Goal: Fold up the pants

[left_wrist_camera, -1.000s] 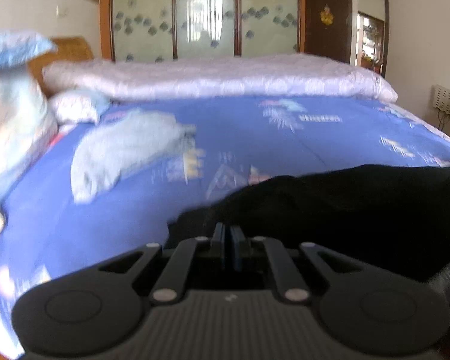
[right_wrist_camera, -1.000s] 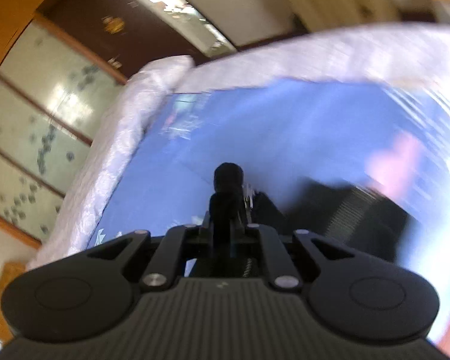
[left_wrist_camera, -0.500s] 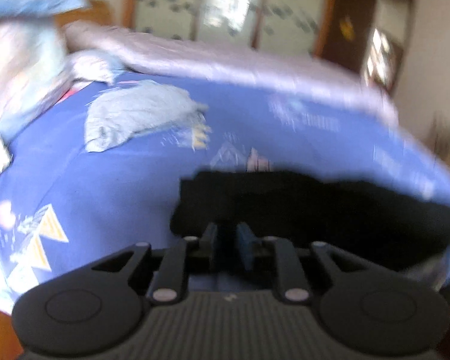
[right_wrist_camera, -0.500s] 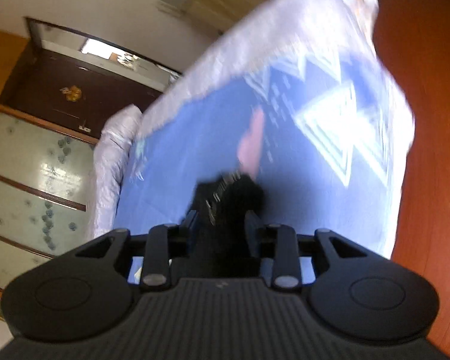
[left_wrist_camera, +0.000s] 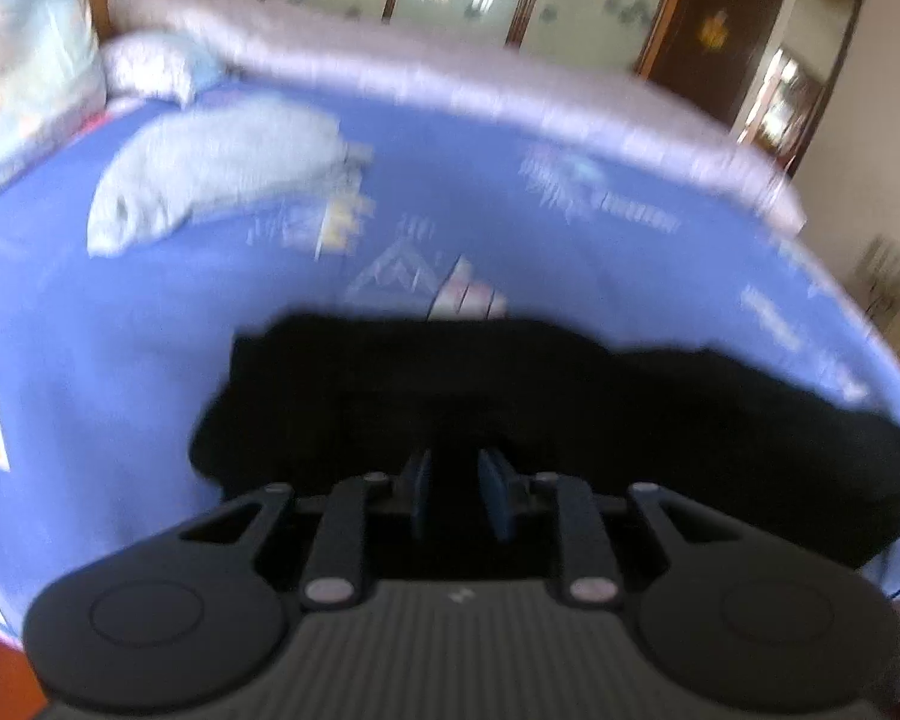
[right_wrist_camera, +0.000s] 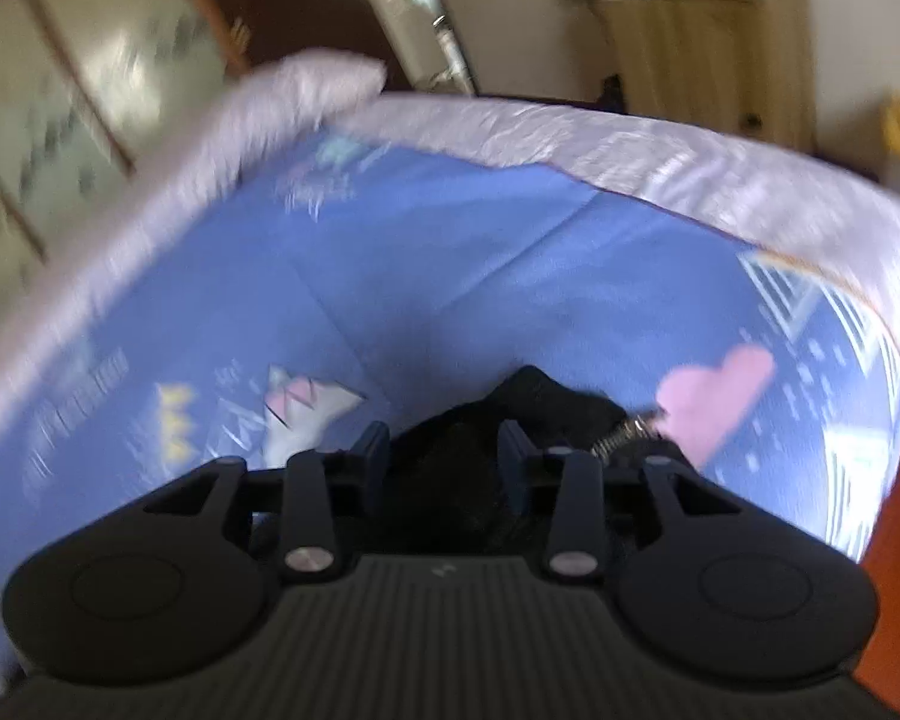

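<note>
Both grippers have just let go: left gripper (left_wrist_camera: 456,492) stands slightly parted, right gripper (right_wrist_camera: 444,462) has been spreading wider, cloth between but unpinched. Black pants (left_wrist_camera: 570,408) lie on the blue sheet (left_wrist_camera: 120,360), long axis crosswise, directly under the left jaws, one bunched end (right_wrist_camera: 528,408) at the right.

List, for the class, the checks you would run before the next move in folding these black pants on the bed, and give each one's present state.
1. Pants lie on the blue sheet: ok.
2. Left gripper has let go: ok; its jaws have just been opening, and a gap shows between them above the cloth.
3. Right gripper has let go: ok; its jaws have just been opening, and dark cloth sits between them without being pinched.
4. Fold is flat and edges match: cannot tell, both views are blurred.
5. Light blue garment lies apart from the pants: ok.
</note>
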### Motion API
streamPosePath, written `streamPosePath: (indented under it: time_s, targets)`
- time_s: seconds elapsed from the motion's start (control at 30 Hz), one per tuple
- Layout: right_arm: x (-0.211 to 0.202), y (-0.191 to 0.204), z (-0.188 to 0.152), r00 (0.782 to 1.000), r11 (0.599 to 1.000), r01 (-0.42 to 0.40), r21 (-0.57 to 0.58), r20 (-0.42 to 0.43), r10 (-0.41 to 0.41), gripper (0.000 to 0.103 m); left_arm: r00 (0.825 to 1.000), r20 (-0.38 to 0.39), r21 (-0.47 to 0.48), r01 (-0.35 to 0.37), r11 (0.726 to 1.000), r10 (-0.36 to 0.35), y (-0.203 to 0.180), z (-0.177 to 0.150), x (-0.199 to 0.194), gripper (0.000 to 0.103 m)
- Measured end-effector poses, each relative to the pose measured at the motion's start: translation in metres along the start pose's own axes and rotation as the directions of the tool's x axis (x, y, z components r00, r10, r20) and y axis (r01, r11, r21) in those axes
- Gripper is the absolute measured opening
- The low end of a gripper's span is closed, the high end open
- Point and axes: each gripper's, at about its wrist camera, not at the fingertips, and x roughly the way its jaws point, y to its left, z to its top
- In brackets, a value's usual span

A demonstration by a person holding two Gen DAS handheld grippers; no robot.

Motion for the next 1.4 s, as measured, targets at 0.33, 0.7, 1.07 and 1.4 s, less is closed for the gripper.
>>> streamPosePath:
  time_s: [0.33,0.7,1.07,1.4]
  targets:
    - [0.014,0.001,-0.024,0.998,0.961,0.061,-0.27,-0.016,-0.068,0.006,0.995,-0.074,0.019,-0.064,0.998,0.065,-0.014,-0.003,0.014,0.028]
    - [0.037,-0.024,0.019,0.967,0.966,0.243,-0.085,0.096,-0.235,0.007,0.991,-0.099,0.081,-0.077,0.994,0.085,-0.039,-0.001,0.03,0.032]
    - [0.019,0.012,-0.035,0.945,0.954,-0.297,-0.044,-0.154,0.287,0.026,0.99,-0.11,0.069,-0.076,0.995,0.083,-0.036,-0.004,0.038,0.033]
    - [0.076,-0.04,0.008,0.99,0.975,-0.089,0.202,-0.086,0.108,0.0,0.989,-0.092,0.08,-0.109,0.991,0.116,-0.038,-0.009,0.035,0.034]
